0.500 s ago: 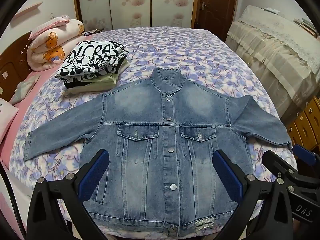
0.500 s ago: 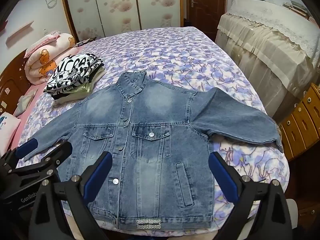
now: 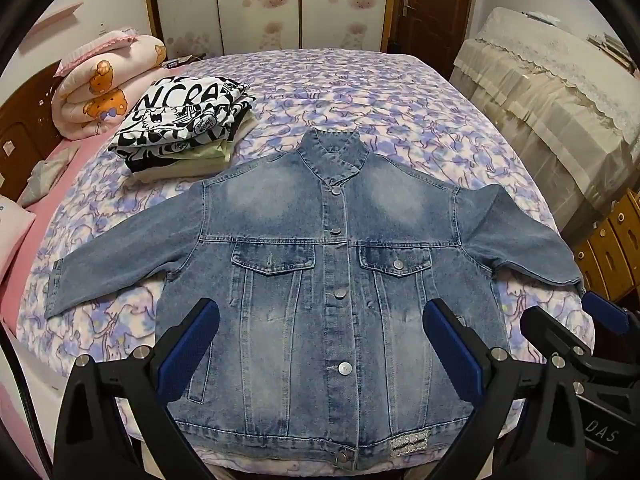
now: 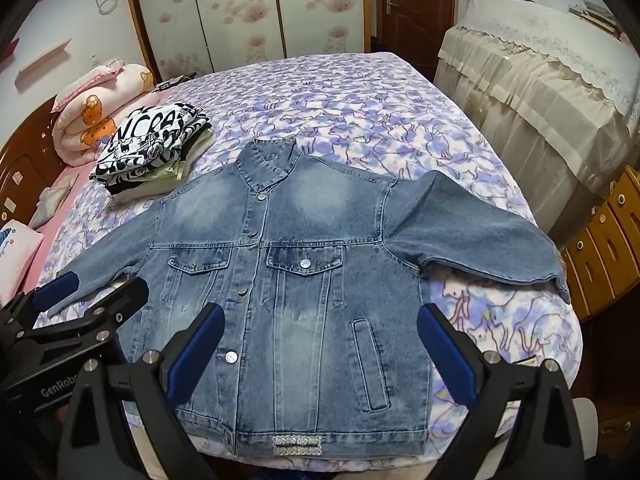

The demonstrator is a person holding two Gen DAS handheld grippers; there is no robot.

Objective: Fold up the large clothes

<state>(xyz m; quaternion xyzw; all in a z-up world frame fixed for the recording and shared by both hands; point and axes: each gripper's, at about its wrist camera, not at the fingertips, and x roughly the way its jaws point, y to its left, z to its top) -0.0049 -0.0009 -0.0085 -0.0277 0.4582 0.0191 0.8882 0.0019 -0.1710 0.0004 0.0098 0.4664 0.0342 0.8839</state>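
- Denim jacket [image 3: 320, 280]: lies flat on the bed [image 3: 360, 92], front side up, buttoned, collar towards 12 o'clock, hem towards 6 o'clock at the near edge of the mattress. Both sleeves are spread outward, one towards 9 o'clock, the other towards 3 o'clock, where its cuff reaches the edge of the bed.
- Left gripper [image 3: 320, 344]: hangs above the lower half of the jacket, tilted downward. Its blue-padded fingers [image 3: 188, 344] stand wide apart, one either side of the button placket, with nothing between the pads. No contact with the denim can be confirmed.
- Right gripper [image 4: 320, 344]: likewise above the lower half of the jacket, over the side with the slit pocket [image 4: 370, 364]. Fingers [image 4: 444, 348] stand wide apart and grip nothing.
- The two grippers are side by side; each shows at the edge of the other's view.
- Stack of folded clothes [image 3: 180, 124]: at 10 o'clock from the jacket's collar, black-and-white lettered print uppermost, just beside the jacket's shoulder; whether they touch cannot be told.
- Rolled pink quilt [image 3: 104, 88] with bear print: at 10 o'clock beyond the stack, against the wooden headboard [image 3: 24, 132].
- Wardrobe doors [image 3: 260, 4] at 12 o'clock; cloth-covered furniture [image 3: 560, 92] at 2 o'clock.
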